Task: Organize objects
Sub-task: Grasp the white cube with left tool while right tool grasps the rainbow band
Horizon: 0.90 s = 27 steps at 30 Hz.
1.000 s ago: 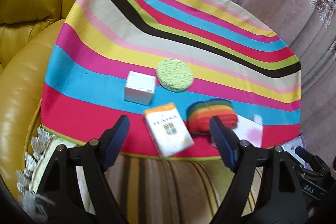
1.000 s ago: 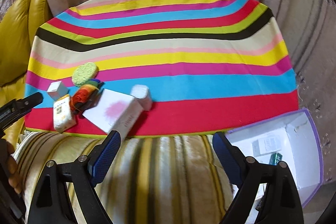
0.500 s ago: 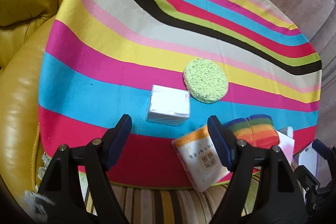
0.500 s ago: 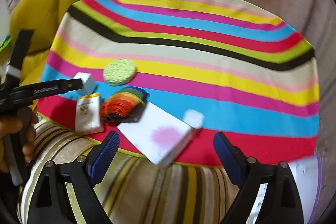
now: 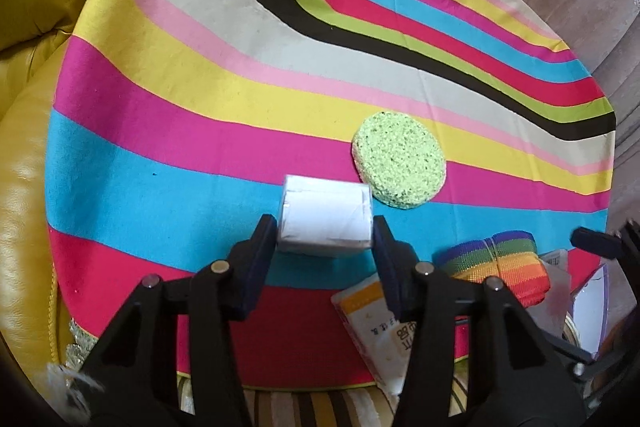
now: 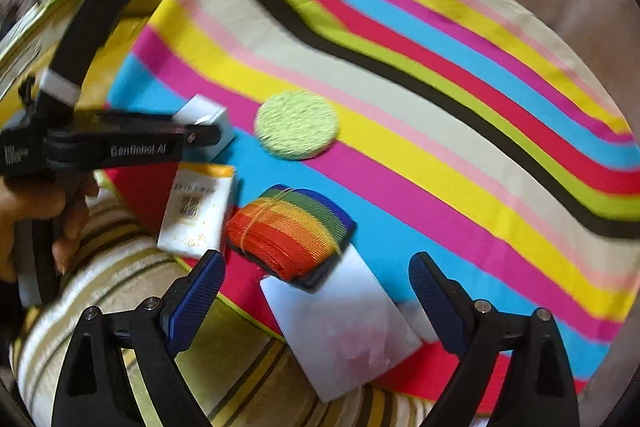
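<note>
Between left gripper (image 5: 325,233) fingers: white box (image 5: 325,223), pads touching both sides.

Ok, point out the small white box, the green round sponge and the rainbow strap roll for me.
small white box (image 5: 325,221), left wrist view, middle of its top face.
green round sponge (image 5: 399,159), left wrist view, centre of its top.
rainbow strap roll (image 6: 289,227), right wrist view, orange band.

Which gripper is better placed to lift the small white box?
Left. The left gripper brackets the small white box; the right gripper hangs open over the flat white box.
</note>
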### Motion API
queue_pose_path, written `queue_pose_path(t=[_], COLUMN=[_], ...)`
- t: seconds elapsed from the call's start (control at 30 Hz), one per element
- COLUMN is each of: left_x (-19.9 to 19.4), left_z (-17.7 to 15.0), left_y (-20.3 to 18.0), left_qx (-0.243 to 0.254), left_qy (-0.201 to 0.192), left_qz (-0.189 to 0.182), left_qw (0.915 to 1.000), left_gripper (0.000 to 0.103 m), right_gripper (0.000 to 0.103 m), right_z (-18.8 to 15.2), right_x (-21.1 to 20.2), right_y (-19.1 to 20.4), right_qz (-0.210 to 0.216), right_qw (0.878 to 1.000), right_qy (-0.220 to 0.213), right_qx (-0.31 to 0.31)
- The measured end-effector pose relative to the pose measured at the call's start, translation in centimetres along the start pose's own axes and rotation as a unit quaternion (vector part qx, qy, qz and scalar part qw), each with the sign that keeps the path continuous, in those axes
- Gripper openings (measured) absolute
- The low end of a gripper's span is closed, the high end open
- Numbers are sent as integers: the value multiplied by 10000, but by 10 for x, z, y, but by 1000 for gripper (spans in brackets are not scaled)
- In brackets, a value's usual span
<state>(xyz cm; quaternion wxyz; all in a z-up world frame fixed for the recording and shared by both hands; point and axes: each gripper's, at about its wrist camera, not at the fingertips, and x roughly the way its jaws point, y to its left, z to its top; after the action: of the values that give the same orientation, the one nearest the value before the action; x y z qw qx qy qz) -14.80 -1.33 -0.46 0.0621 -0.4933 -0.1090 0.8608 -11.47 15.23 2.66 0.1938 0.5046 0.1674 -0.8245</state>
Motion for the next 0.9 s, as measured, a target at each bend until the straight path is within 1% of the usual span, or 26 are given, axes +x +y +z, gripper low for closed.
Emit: queue_pose_path(t=[0.07, 0.13, 0.23, 0.37, 0.47, 0.6, 0.63, 0.73, 0.9], left_x=[-7, -18, -37, -57, -59, -56, -56, -58, -59], left_z=[-1, -5, -10, -17, -18, -18, -18, -20, -24], left_y=[-1, -3, -4, -6, -5, -2, -2, -2, -4], left_qx=[1, -32, -128, -225, -293, -387, -395, -405, -386], left_qy=[-149, -346, -697, -1039, -1085, -1049, -1047, -1046, -1059], left_qz=[55, 107, 76, -4, -61, -107, -107, -108, -111], left_qw=[9999, 9993, 9975, 9943, 9936, 9937, 9937, 9936, 9936], left_gripper=[52, 52, 52, 52, 52, 52, 52, 52, 52], right_gripper=[95, 95, 95, 95, 95, 95, 93, 75, 73], right_z=[4, 10, 15, 20, 21, 21, 21, 21, 18], right_x=[7, 12, 21, 35, 48, 65, 66, 65, 60], right_y=[1, 1, 4, 11, 13, 13, 12, 9, 1], right_qz=[-36, -56, -26, 187, 324, 445, 510, 658, 699], right_qw=[9994, 9985, 9965, 9916, 9873, 9830, 9836, 9855, 9911], right_qy=[149, 205, 375, 640, 897, 1182, 1183, 1067, 811], right_qx=[-311, -499, -752, -1111, -1272, -1335, -1266, -1139, -793])
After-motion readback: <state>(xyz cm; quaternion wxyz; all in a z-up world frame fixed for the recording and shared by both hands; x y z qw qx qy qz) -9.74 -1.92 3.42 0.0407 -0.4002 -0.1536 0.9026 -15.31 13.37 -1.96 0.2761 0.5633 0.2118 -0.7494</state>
